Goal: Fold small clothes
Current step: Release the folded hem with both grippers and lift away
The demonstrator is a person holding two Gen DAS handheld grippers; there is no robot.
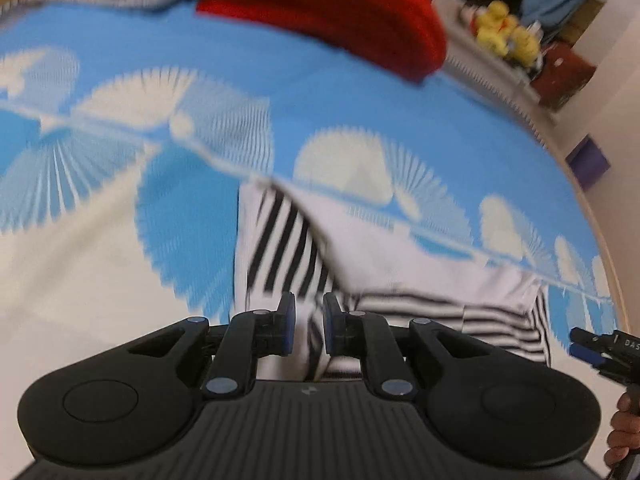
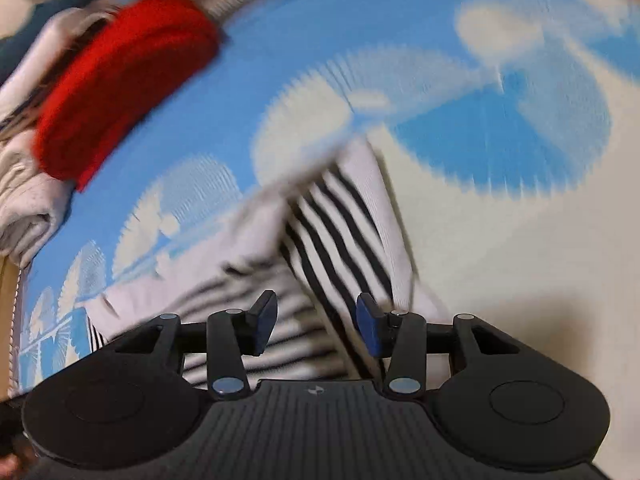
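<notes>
A small white garment with black stripes [image 1: 288,248] lies partly folded on a blue and white patterned sheet [image 1: 200,72]. It also shows in the right wrist view [image 2: 336,224]. My left gripper [image 1: 309,326] hovers just over its near edge, jaws slightly apart with nothing between them. My right gripper [image 2: 316,326] is open above the striped cloth and grips nothing. The right gripper's tip also shows at the right edge of the left wrist view [image 1: 592,346]. Both views are blurred by motion.
A folded red garment [image 1: 328,12] lies at the far side of the sheet, also in the right wrist view [image 2: 124,80], beside folded white and grey clothes [image 2: 24,184]. Yellow plush toys [image 1: 508,32] sit beyond the bed's edge.
</notes>
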